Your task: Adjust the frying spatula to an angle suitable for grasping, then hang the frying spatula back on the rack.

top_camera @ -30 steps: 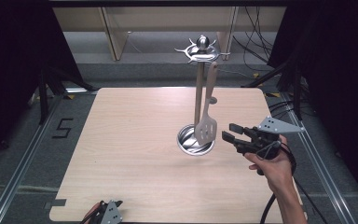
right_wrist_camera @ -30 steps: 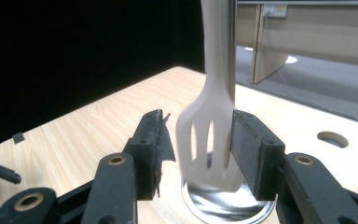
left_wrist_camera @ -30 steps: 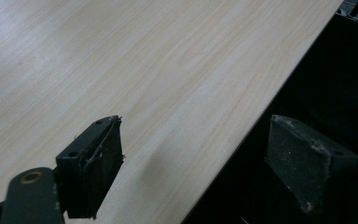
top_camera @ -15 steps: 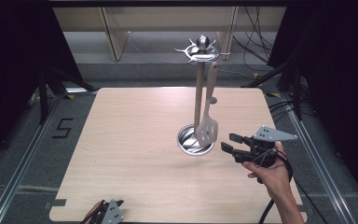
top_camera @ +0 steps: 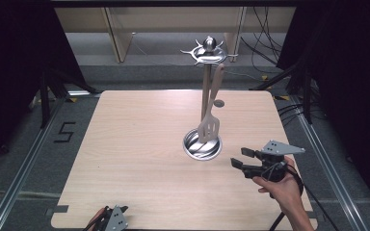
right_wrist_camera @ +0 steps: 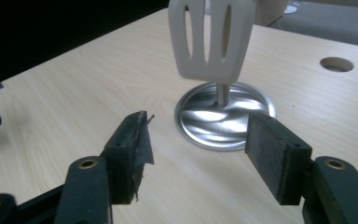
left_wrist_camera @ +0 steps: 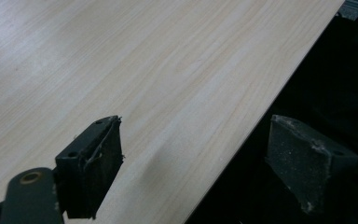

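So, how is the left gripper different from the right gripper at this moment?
The left gripper sits at the near edge of the table, partly past it; the right gripper is over the table's right side. The right gripper points at the slotted spatula hanging on the metal stand; the left gripper faces only bare wood. Both are open and hold nothing.
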Action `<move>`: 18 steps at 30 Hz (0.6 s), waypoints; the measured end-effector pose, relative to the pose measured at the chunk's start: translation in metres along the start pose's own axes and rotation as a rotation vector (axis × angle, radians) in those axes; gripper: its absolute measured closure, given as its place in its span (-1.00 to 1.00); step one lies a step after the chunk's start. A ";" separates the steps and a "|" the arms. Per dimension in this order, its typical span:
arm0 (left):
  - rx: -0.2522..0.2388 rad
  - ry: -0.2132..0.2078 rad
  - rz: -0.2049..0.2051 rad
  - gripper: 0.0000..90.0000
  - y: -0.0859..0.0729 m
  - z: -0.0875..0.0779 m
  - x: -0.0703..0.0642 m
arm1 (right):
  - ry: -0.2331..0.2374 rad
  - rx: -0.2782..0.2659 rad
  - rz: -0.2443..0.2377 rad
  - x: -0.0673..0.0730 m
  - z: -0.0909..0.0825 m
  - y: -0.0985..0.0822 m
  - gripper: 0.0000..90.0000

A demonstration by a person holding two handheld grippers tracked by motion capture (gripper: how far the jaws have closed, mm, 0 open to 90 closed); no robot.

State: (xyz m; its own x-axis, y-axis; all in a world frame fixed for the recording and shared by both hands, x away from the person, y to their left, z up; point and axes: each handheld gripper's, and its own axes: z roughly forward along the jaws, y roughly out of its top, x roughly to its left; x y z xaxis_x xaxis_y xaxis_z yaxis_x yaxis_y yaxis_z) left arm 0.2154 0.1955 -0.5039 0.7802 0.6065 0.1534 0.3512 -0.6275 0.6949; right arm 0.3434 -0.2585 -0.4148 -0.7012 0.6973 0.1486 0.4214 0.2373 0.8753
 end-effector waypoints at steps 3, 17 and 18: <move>-0.001 0.000 -0.003 -0.61 -0.001 0.000 0.000 | -0.010 0.004 -0.007 0.001 0.002 -0.004 -0.10; -0.004 0.006 0.007 -0.61 -0.001 -0.001 -0.002 | -0.015 0.054 0.015 0.000 0.001 -0.017 -0.18; -0.005 0.009 0.006 -0.61 -0.002 -0.001 -0.001 | -0.014 0.049 0.014 0.001 0.001 -0.019 -0.19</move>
State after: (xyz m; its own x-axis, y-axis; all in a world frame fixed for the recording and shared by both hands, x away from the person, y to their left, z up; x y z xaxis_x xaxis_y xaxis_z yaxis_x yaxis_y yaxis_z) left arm 0.2132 0.1962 -0.5043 0.7779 0.6068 0.1636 0.3438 -0.6288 0.6974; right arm 0.3358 -0.2614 -0.4317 -0.6874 0.7098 0.1538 0.4586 0.2601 0.8497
